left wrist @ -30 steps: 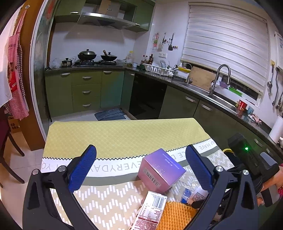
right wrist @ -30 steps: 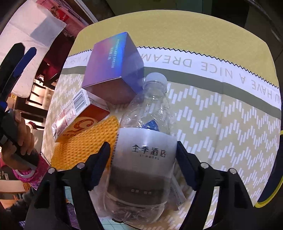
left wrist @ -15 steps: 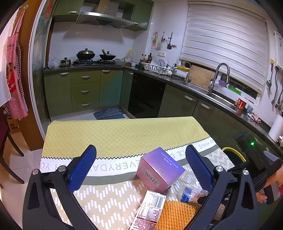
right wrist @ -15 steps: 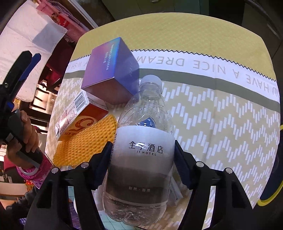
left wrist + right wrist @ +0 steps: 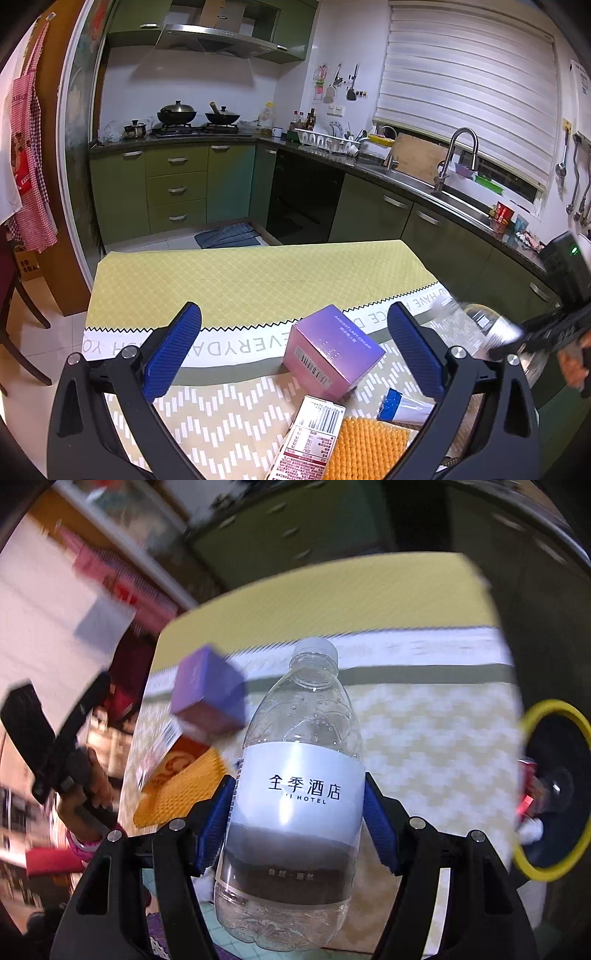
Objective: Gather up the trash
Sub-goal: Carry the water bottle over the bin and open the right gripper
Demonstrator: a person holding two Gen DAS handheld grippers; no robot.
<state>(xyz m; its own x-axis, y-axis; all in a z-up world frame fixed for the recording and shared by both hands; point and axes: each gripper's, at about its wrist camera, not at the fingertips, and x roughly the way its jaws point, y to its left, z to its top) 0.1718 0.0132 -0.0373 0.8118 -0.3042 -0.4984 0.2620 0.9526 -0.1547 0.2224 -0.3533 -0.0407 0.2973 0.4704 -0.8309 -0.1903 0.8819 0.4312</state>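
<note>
1. Left wrist view: the left gripper [image 5: 295, 354] stood spread and empty over the table [image 5: 236, 280]; the purple box [image 5: 332, 347] lay at its 1 o'clock.
2. Right wrist view: the right gripper [image 5: 297, 825] clamped the clear bottle [image 5: 295, 794] at its label, with the yellow-rimmed bin [image 5: 546, 716] at 3 o'clock.

Bottle [image 5: 295, 794]: clear plastic, empty, white cap on, white-and-grey label; held clear of the table, cap pointing to 12 o'clock in the right wrist view. Purple box [image 5: 332, 349]: cube, barcode on one face, resting on the tablecloth. White carton [image 5: 310, 439]: lies flat at 6 o'clock of the box. Orange mesh [image 5: 364, 448]: flat, touching the carton at its 3 o'clock. Blue-white tube [image 5: 404, 404]: lies flat at 4 o'clock of the box.
</note>
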